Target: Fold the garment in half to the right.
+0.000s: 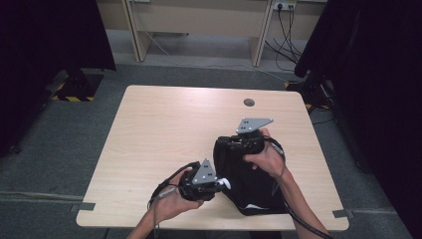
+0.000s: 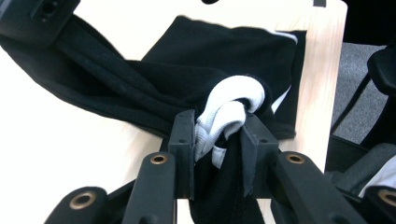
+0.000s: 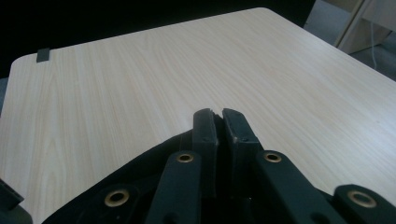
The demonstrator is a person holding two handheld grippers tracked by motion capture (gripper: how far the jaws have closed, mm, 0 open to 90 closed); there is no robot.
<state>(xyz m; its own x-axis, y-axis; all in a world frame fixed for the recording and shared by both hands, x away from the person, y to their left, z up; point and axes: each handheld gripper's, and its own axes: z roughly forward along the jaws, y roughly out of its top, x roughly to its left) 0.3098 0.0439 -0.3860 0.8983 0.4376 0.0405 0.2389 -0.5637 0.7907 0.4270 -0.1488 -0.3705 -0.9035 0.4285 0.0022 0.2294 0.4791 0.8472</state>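
We see one black garment [image 1: 251, 184] with white trim, part lying near the table's [image 1: 164, 129] front right edge, part lifted. Our two grippers both grasp it: the left gripper [image 2: 217, 133] pinches a bunched white-and-black fold, and the right gripper [image 3: 218, 122] is clenched on black fabric.

even overhead light falls on the desk [image 1: 164, 134] in the high view, bright at its middle while both sides sink into near black. the left gripper view blows the wood out to white glare at its left. nearby tongs blur softly in both gripper views; shadows stay faint.
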